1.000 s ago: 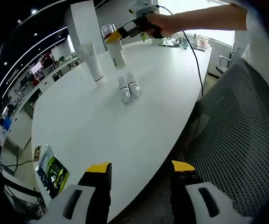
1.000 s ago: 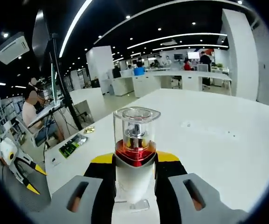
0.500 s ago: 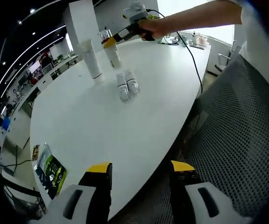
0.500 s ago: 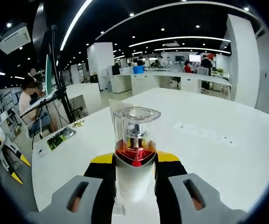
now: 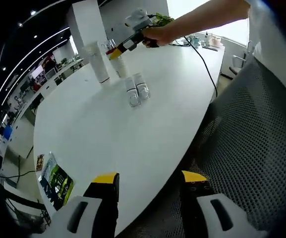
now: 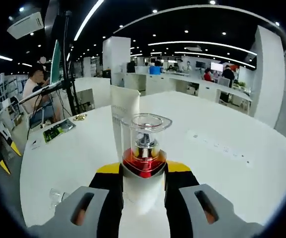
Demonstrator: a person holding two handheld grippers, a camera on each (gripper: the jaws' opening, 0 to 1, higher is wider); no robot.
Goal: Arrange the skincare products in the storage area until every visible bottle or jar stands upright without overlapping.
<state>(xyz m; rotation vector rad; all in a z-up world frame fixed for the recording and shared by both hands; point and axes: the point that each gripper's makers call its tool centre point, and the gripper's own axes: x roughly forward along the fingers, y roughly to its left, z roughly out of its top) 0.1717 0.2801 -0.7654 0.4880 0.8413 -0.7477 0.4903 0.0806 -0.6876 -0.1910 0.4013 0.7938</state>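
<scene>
Right gripper [image 6: 143,191] has its two jaws pressed against a pump bottle [image 6: 143,166], gripping the white body on both sides; the bottle stands upright between them, with a clear cap on top and a red band below it. Just beyond the bottle, a white tube [image 6: 124,119] stands upright on the table [image 6: 232,163], partly hidden behind the clear cap. Down to the gripper's left, near the table surface, a small clear cap of something [image 6: 57,197] peeks in; I cannot tell what it belongs to.

Seen from the left gripper's camera, that same right gripper [image 5: 117,49] reaches in at the far side of the table [image 5: 108,144], held by a hand [image 5: 155,34], with the bottle [image 5: 119,63] in its jaws right beside the tube [image 5: 98,62]. A cable [image 5: 204,62] trails from it across the tabletop. A little nearer than the tube, two small bottles [image 5: 137,91] lie side by side on their sides, touching each other.

Left gripper [image 5: 148,201] hangs low at the near table edge, well apart from all the products, its yellow-tipped jaws spread wide with nothing between them. A mesh chair [image 5: 252,144] sits off to its right, and a dark packet [image 5: 53,178] lies near the table's edge to its left.
</scene>
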